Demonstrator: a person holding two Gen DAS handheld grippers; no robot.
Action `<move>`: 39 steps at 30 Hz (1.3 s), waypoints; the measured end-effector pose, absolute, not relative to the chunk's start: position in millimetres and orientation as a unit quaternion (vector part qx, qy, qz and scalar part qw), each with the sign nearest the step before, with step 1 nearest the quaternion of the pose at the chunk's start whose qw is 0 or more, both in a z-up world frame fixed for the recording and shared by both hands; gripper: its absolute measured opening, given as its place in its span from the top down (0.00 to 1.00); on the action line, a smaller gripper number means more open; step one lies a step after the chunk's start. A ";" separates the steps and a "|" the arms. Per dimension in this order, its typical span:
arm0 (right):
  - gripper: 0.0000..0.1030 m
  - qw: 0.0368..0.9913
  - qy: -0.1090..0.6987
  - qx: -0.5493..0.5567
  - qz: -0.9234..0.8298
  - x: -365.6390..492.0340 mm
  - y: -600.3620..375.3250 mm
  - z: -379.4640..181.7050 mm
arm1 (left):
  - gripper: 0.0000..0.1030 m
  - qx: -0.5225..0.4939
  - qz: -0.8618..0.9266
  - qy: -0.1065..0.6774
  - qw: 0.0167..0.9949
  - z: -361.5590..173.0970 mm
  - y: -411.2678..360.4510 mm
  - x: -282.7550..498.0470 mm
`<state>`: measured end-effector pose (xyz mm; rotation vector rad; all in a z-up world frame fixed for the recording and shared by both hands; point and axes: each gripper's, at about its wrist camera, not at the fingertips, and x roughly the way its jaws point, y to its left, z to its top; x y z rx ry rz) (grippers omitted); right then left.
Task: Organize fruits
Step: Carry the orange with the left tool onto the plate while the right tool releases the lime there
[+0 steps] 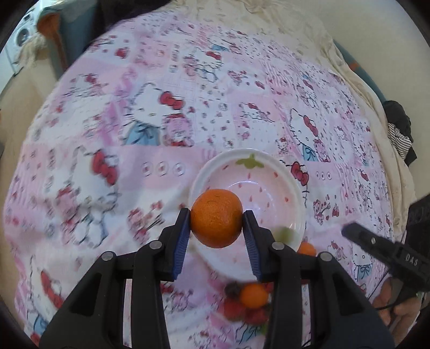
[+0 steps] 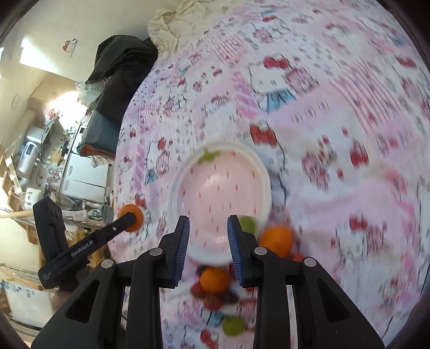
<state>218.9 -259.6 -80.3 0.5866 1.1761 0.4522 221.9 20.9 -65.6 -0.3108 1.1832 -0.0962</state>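
Observation:
My left gripper (image 1: pixel 217 218) is shut on an orange (image 1: pixel 216 218) and holds it over the near-left rim of a white and pink strawberry-print bowl (image 1: pixel 268 182). The bowl's inside looks empty. More fruit lies on the bedsheet near the bowl: a small orange (image 1: pixel 253 295), red strawberries (image 1: pixel 242 311) and a green fruit (image 1: pixel 285 233). My right gripper (image 2: pixel 207 241) is open and empty above the bowl's (image 2: pixel 215 188) near rim. Oranges (image 2: pixel 276 240) (image 2: pixel 215 279), strawberries (image 2: pixel 209 298) and green fruits (image 2: pixel 233 325) (image 2: pixel 247 225) lie below it. The left gripper's finger with its orange (image 2: pixel 131 217) shows at the left.
A pink Hello Kitty sheet (image 1: pixel 150 134) covers the bed. A cream blanket (image 1: pixel 268 21) lies at its far side. Dark clothes (image 1: pixel 400 128) sit off the right edge. The right gripper's finger (image 1: pixel 381 249) shows at the right. Cluttered shelves (image 2: pixel 53 161) stand beyond the bed.

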 end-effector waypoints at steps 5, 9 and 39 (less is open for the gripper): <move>0.70 0.771 0.543 0.259 0.208 252.5 -248.6 -92.3 | 0.66 -0.138 -0.063 0.562 0.813 -84.9 6.8 243.4; 0.70 0.779 0.545 0.230 0.206 259.2 -244.2 -106.0 | 0.66 -0.116 -0.074 0.575 0.806 -102.4 -7.7 253.4; 0.26 0.808 0.512 0.227 0.183 257.4 -255.8 -95.8 | 0.40 -0.066 -0.027 0.532 0.844 -103.3 -3.9 251.0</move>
